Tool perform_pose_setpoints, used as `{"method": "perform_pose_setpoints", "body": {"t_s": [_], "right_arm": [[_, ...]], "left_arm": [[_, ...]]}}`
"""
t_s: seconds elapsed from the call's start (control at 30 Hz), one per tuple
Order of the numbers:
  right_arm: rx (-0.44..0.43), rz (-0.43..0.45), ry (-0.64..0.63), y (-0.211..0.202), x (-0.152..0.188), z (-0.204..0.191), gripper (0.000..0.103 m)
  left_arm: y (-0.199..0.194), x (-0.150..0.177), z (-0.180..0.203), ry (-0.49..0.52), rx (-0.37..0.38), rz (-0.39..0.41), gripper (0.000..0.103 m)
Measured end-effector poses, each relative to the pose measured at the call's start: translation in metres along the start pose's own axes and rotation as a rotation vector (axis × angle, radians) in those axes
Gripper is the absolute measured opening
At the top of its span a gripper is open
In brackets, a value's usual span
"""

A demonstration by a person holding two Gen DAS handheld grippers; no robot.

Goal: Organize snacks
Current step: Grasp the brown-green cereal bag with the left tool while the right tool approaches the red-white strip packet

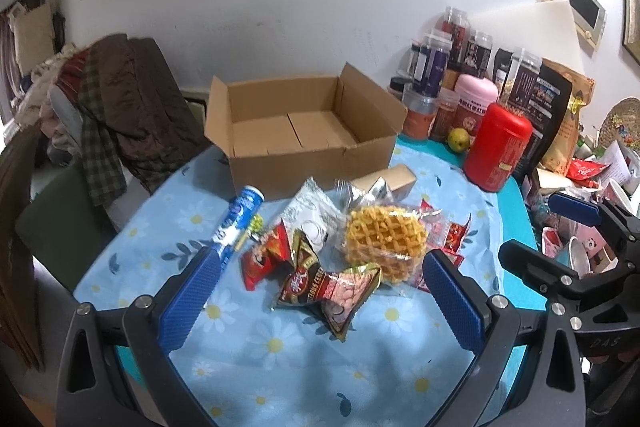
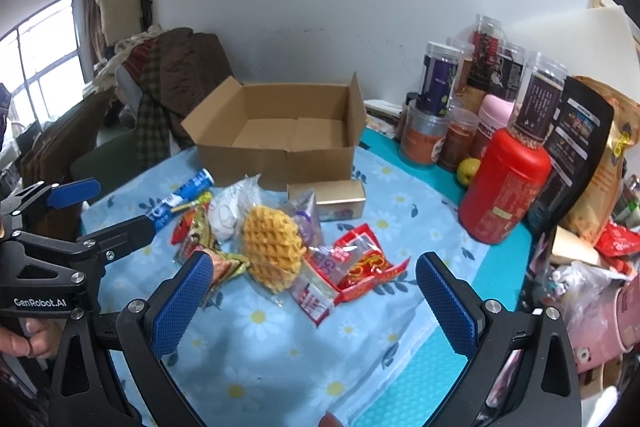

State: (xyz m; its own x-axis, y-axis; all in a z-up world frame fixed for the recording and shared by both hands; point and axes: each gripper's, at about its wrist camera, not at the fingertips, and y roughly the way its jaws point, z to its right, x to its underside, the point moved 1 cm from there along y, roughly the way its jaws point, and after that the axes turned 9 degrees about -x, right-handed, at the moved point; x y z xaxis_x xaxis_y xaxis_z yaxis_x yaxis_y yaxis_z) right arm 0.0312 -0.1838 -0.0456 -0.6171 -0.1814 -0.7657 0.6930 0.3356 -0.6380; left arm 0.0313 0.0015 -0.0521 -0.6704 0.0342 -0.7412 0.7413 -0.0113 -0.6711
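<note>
Both my claws, left gripper point(image 1: 320, 291) and right gripper point(image 2: 316, 301), gape wide and hold nothing above the snack pile point(image 1: 344, 247), near the cardboard box point(image 1: 304, 131).

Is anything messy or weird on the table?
Yes. The snack packets lie heaped on the daisy-print tablecloth, overlapping, with the clear-wrapped waffle on top. The open brown cardboard box behind them holds nothing. Nothing looks spilled or torn.

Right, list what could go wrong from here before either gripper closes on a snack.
The waffle pack looks brittle; a hard squeeze by the open right gripper may crush it. The snacks overlap, so lifting the peanut bag with the open left gripper might drag neighbours. The cardboard box looks empty and could slide if bumped.
</note>
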Motion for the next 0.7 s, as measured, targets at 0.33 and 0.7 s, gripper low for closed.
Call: {"method": "perform_pose_setpoints", "body": {"t_s": [0.33, 0.7], "right_arm": [[0.012, -0.039, 0.008, 0.029, 0.018, 0.0, 0.103], [0.007, -0.101, 0.062, 0.064, 0.033, 0.009, 0.103]], "left_arm": [[0.043, 0.015, -0.009, -0.005, 0.004, -0.091, 0.103], [0.088, 0.027, -0.013, -0.032, 0.054, -0.207, 0.103]]}}
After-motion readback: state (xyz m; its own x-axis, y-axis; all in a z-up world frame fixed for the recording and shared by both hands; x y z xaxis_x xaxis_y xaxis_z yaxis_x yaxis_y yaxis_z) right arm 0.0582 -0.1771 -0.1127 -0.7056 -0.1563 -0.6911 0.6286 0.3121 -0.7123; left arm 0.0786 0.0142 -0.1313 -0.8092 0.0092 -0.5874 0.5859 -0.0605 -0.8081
